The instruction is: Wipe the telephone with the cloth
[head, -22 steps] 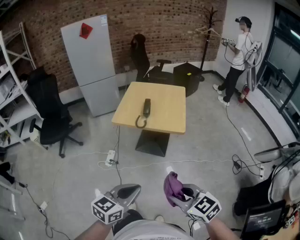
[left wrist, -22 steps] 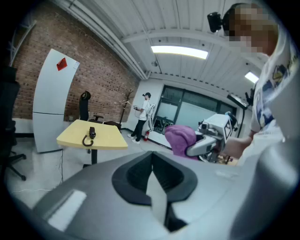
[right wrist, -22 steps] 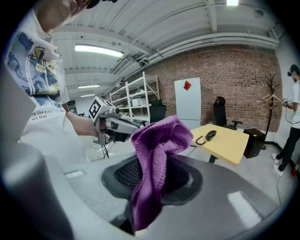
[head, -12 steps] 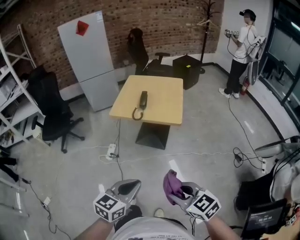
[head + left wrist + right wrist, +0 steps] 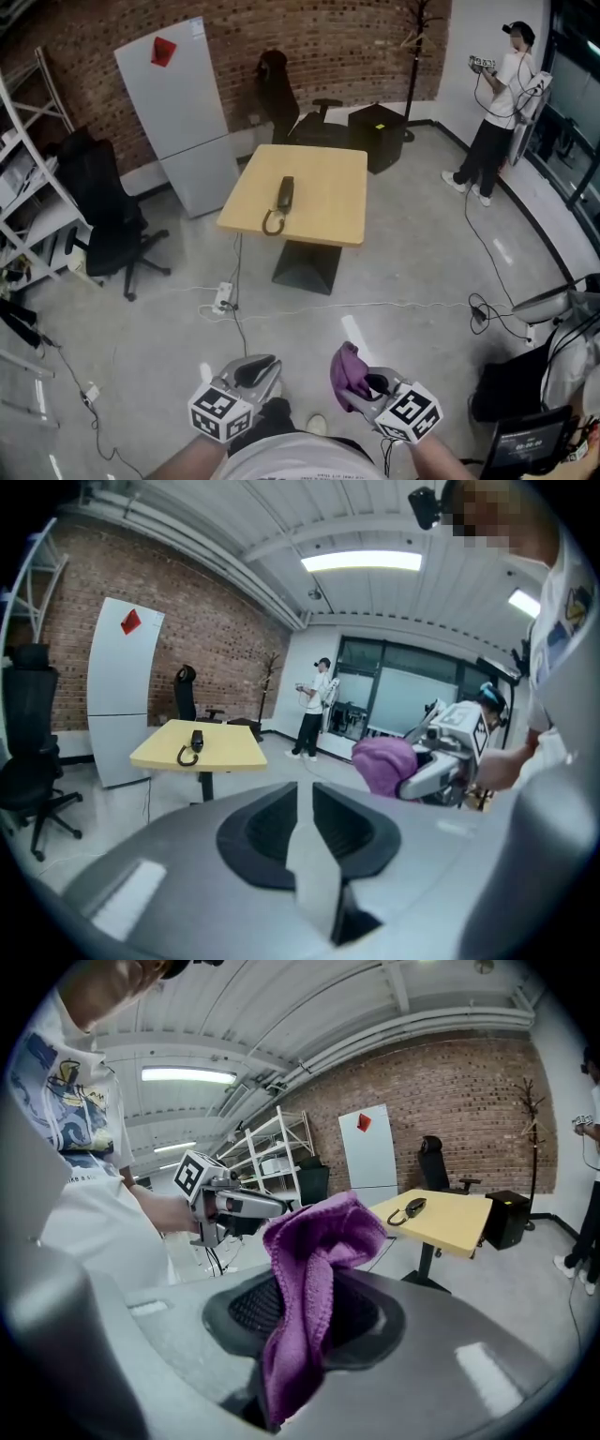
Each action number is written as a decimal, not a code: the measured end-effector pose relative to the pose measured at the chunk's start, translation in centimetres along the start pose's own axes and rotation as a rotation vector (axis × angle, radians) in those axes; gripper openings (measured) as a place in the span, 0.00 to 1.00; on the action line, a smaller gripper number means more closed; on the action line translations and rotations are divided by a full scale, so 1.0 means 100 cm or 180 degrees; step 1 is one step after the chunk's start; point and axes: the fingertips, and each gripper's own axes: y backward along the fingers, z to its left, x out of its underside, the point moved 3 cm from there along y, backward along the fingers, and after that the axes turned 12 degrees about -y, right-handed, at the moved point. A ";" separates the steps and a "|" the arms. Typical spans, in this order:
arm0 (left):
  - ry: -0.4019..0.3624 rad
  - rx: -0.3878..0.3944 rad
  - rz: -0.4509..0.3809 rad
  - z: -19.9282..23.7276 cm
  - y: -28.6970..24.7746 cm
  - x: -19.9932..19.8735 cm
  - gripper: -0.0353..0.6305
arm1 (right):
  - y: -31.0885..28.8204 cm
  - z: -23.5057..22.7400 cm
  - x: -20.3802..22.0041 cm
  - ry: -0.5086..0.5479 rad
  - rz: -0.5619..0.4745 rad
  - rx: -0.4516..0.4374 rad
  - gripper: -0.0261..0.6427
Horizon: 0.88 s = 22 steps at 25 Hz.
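Observation:
A black telephone handset (image 5: 281, 199) with a curled cord lies on a yellow square table (image 5: 330, 208) across the room, far from both grippers. The left gripper view also shows the handset (image 5: 194, 742), and so does the right gripper view (image 5: 411, 1208). My right gripper (image 5: 351, 386) is low and near my body, shut on a purple cloth (image 5: 348, 371) that bunches over the jaws (image 5: 314, 1260). My left gripper (image 5: 264, 368) hangs beside it with nothing in it. Its jaws stand nearly together with a narrow gap (image 5: 305, 799).
A white fridge (image 5: 178, 112) stands at the brick wall, with a black office chair (image 5: 108, 225) and shelving to the left. Behind the table are another chair (image 5: 281, 98) and a black box (image 5: 377, 131). A person (image 5: 497, 103) stands far right. Cables and a power strip (image 5: 222, 302) lie on the floor.
The head view has drifted, so the table and the person sit a little further right and higher. Both grippers stay low in front of me and the cloth is still held.

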 end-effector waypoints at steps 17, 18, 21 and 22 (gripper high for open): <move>0.0108 -0.0009 -0.0203 0.130 -0.095 -0.038 0.20 | -0.061 -0.102 -0.094 0.0047 0.0120 0.0339 0.20; 0.0119 -0.0022 -0.0193 0.143 -0.099 -0.039 0.21 | -0.070 -0.107 -0.105 0.0074 0.0151 0.0349 0.20; 0.0183 -0.0071 -0.0151 0.178 -0.108 -0.035 0.23 | -0.094 -0.123 -0.134 0.0146 0.0224 0.0349 0.20; 0.0196 -0.0069 -0.0144 0.188 -0.112 -0.034 0.23 | -0.101 -0.128 -0.142 0.0160 0.0231 0.0356 0.20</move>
